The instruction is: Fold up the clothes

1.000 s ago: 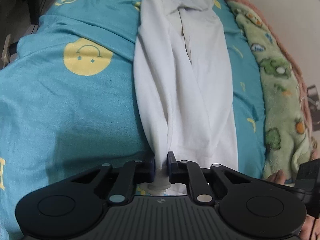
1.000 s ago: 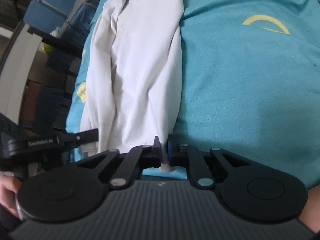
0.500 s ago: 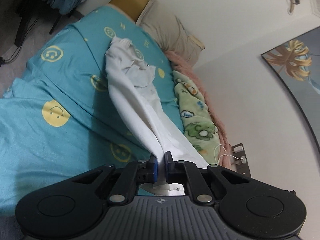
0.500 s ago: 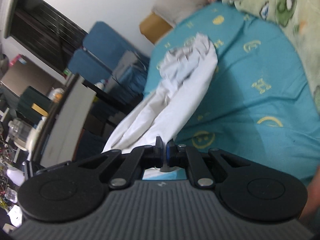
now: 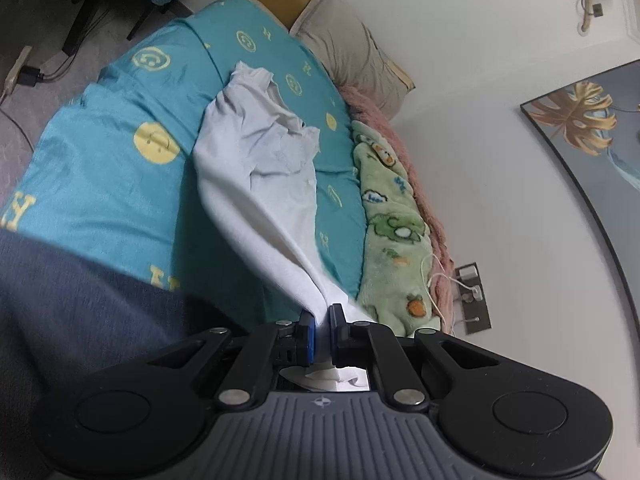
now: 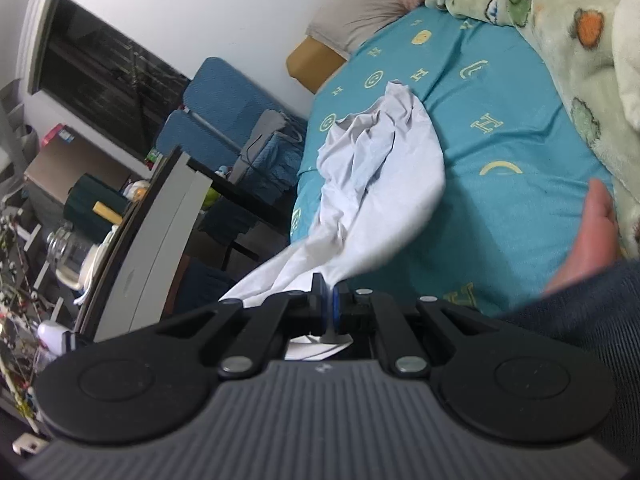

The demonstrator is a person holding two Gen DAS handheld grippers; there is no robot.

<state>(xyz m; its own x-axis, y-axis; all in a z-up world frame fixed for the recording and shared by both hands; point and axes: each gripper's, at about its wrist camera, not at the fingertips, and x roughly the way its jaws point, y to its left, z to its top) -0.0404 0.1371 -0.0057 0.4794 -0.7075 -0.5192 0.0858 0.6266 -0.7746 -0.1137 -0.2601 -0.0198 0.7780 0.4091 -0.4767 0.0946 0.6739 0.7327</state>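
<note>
A white garment [image 5: 260,184] stretches from the teal bedsheet [image 5: 100,176] up to my left gripper [image 5: 323,322], which is shut on its near edge. The cloth hangs taut between the bed and the pads, its far end bunched on the sheet. In the right wrist view the same white garment [image 6: 384,184] rises to my right gripper [image 6: 329,295], shut on another part of its near edge. A little white cloth pokes out behind both sets of pads.
A green fleece blanket [image 5: 392,240] and pink blanket lie along the wall side, with pillows [image 5: 348,52] at the head. A dark sleeve [image 5: 80,304] fills the lower left. A hand [image 6: 588,236] and sleeve show at right. Desk clutter [image 6: 80,232] and blue chair [image 6: 224,108] stand beside the bed.
Both grippers have risen and drawn back from the bed, lifting the near edge of the white garment off the sheet. The views now take in the whole bed and the room.
</note>
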